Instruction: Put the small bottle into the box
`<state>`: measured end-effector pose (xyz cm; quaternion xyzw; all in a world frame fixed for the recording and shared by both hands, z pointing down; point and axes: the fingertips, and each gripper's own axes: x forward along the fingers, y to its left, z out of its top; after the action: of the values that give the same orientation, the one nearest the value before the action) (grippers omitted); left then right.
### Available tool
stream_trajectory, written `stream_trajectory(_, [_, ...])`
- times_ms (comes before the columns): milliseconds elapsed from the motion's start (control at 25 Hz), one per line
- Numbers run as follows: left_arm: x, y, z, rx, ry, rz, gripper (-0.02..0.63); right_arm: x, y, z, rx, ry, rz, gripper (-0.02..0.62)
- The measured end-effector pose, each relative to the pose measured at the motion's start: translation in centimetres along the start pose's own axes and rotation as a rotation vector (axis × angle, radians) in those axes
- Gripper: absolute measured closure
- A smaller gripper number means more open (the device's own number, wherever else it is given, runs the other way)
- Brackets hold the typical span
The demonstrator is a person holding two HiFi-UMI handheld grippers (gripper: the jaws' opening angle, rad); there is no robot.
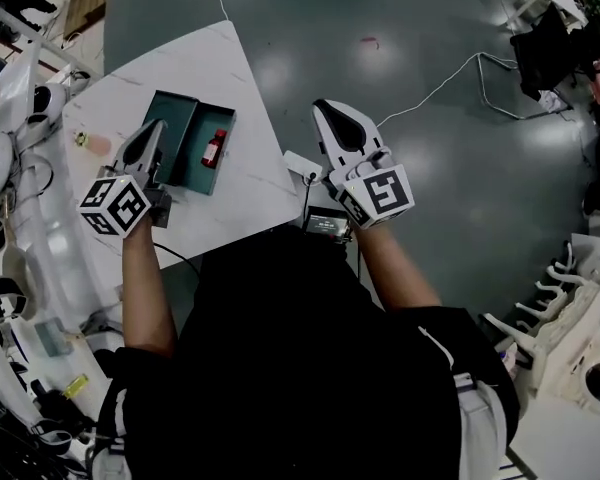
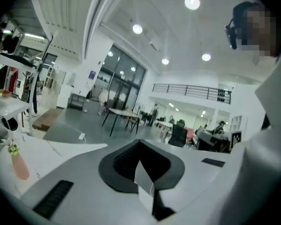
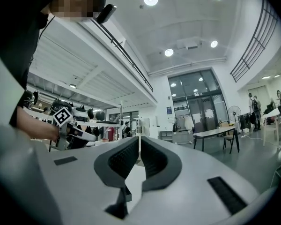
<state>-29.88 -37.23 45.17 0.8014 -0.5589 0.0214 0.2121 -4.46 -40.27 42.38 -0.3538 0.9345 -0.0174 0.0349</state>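
Observation:
An open teal box (image 1: 179,118) lies on the white marble table (image 1: 230,203). A small red bottle (image 1: 214,149) lies inside the box's right half. My left gripper (image 1: 157,126) is held over the box's left edge, tilted upward, with its jaws shut and nothing between them; the left gripper view shows the left gripper (image 2: 139,142) aimed at the hall, not the table. My right gripper (image 1: 326,107) hovers off the table's right edge above the floor. In the right gripper view the right gripper (image 3: 139,138) has its jaws together and holds nothing.
A small pink vase (image 1: 93,144) stands left of the box; the same vase (image 2: 19,165) shows in the left gripper view. A white adapter (image 1: 302,165) with a cable sits at the table's right edge. Shelves of white parts (image 1: 10,218) line the left side.

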Motion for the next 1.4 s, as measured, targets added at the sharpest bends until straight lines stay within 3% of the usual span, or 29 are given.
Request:
stream_trajectory(120, [-3.4,-0.6,2.8,-0.024,-0.194,-0.027,0.591,0.6,1.6,1.0,-0.011,-0.016,0.03,0.557])
stream_trajectory(280, [-8.3,-0.4,4.8,-0.042,-0.394,0.02,0.591,1.2,3.7,1.9,-0.018,-0.04,0.061,0.557])
stream_trajectory(400, [-11.7,0.0,5.5,-0.007,-0.507,0.085,0.591,1.4,4.8,2.1,-0.012,-0.039,0.065,0.557])
stream_trajectory(520, [-14.6,0.3,5.1,0.041,-0.561,0.159,0.591,1.2,6.2,2.1,-0.016,-0.03,0.06,0.557])
stream_trajectory(680, [-18.1,0.3,3.4,0.077,-0.569,0.217,0.591,0.2,8.4,2.1,-0.009,-0.011,0.032,0.557])
stream_trajectory(880, [-22.3,-0.5,0.8,0.159,-0.507,0.249,0.591,-1.7,12.7,2.0,0.009,0.015,0.014,0.557])
stream_trajectory(1160, [-27.4,-4.2,-2.3,0.339,-0.442,0.252,0.591,-5.7,18.1,2.0,0.005,0.018,0.006,0.557])
stream_trajectory(1400, [-31.3,-6.1,-5.6,0.333,-0.403,0.256,0.591,-9.7,22.7,1.4,-0.002,0.03,0.0,0.557])
